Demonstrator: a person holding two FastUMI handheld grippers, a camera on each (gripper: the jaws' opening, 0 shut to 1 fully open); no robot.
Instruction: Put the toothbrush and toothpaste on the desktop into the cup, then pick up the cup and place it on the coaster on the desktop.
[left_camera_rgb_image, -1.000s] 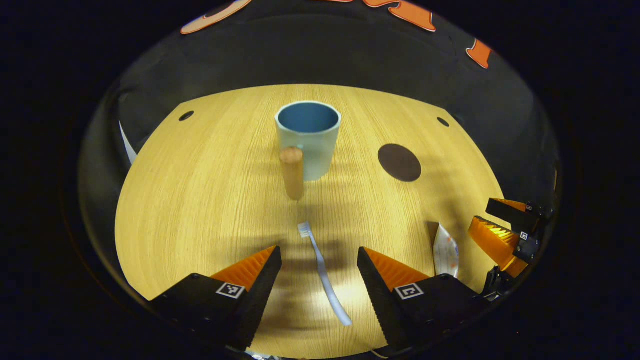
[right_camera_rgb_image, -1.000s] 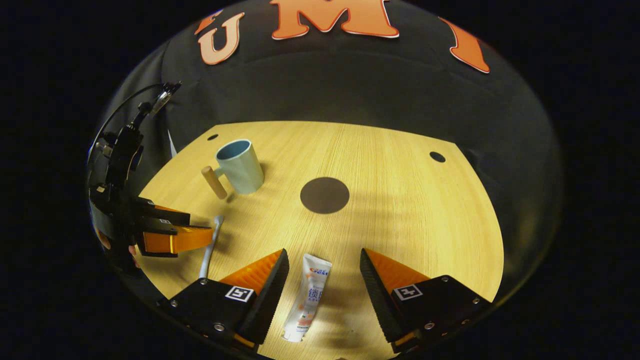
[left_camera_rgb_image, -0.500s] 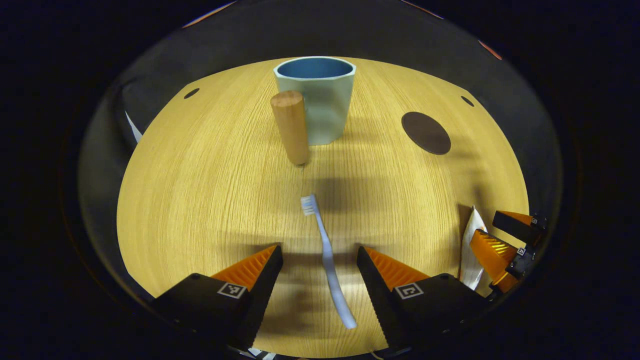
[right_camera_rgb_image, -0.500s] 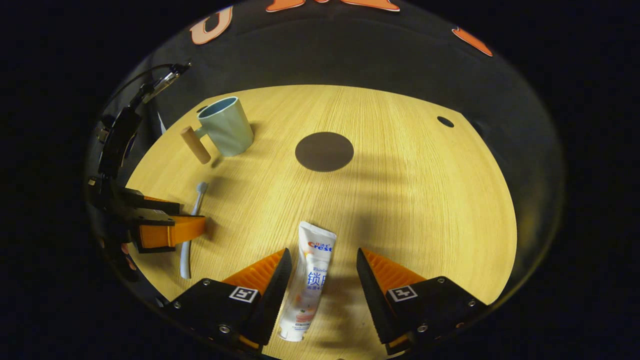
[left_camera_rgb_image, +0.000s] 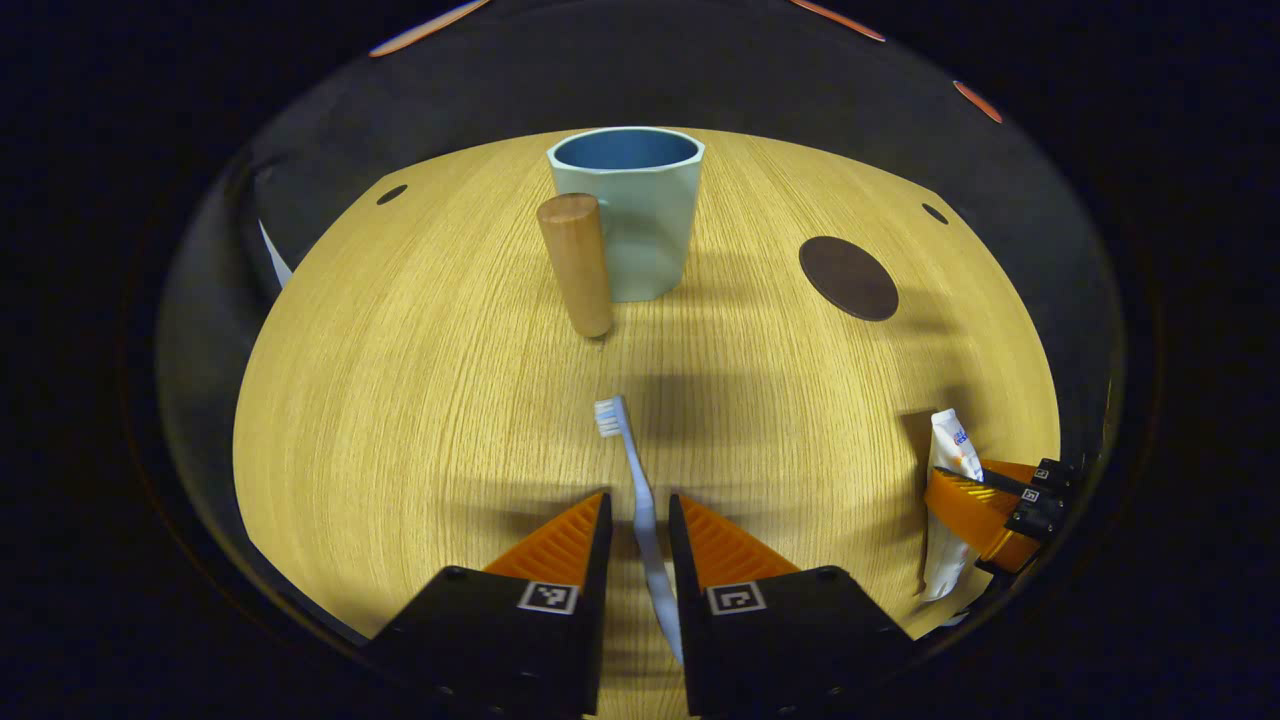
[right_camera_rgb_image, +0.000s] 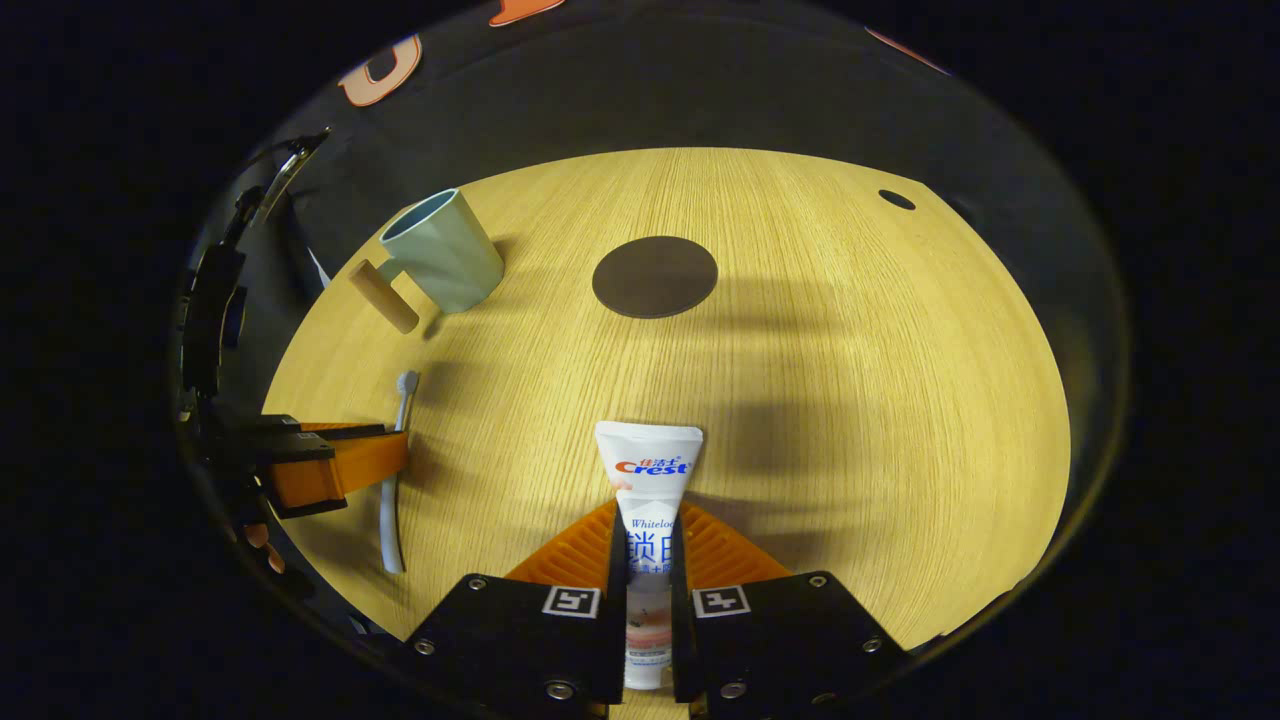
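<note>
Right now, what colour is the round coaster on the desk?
Dark brown, plain, no pattern: the round flat coaster on the wooden desk, clearest in right gripper view.

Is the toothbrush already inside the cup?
No, the toothbrush lies flat on the desktop, between the left gripper fingers, short of the cup.

One cup, with one wooden handle. One toothbrush. One toothpaste tube. One coaster. Two tools: left tool, right tool. One tabletop. Two small dark holes near tabletop's far corners, one each side.
</note>
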